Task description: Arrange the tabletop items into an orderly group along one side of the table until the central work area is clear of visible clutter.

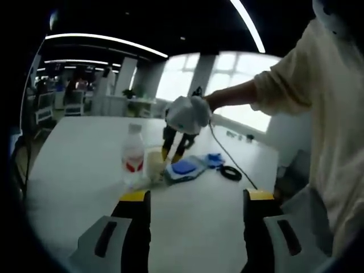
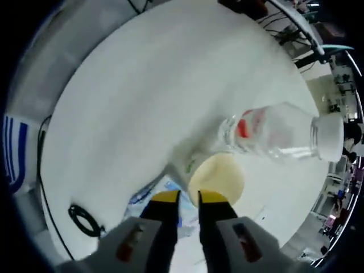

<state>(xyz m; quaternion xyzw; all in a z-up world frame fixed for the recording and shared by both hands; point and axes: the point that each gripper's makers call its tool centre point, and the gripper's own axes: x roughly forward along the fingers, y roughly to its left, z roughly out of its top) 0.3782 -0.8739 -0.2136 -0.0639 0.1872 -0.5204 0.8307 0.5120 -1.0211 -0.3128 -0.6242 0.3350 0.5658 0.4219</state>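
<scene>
One cup (image 2: 216, 177) touching right fingers (image 2: 213, 198)

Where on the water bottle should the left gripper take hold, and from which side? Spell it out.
Probably the water bottle is best taken around its labelled middle, from the open table side facing the left gripper. It stands upright, so a level, wide-jawed approach fits its round body. The cream-lidded cup sits close on its other side, with the right gripper at that cup, so that side looks crowded.
</scene>
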